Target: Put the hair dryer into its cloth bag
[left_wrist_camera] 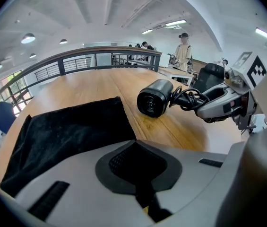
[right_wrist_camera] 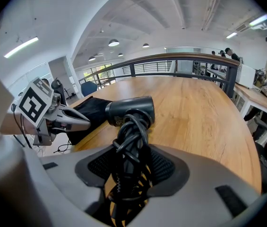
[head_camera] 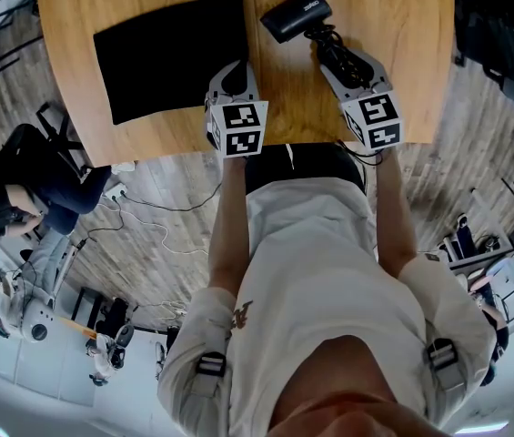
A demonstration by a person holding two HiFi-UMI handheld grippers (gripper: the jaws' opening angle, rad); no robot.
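The black hair dryer [head_camera: 297, 14] lies on the wooden table [head_camera: 402, 25] with its barrel pointing left. Its cord is wound round the handle. My right gripper [head_camera: 343, 62] is shut on that wrapped handle [right_wrist_camera: 129, 141], which fills the gap between its pads. The black cloth bag [head_camera: 170, 57] lies flat to the left of the dryer. My left gripper [head_camera: 232, 73] sits over the bag's near right corner with its jaws closed together, and the dark cloth seems pinched between the pads [left_wrist_camera: 124, 162]. From the left gripper view, the dryer's nozzle [left_wrist_camera: 151, 100] is a short way right of the bag [left_wrist_camera: 67, 131].
The table's near edge [head_camera: 166, 148] runs just under both grippers. A seated person [head_camera: 20, 198] and floor cables are at the lower left, off the table. Dark bags [head_camera: 493, 25] stand beside the table's right end. A railing [right_wrist_camera: 180, 60] lies beyond its far side.
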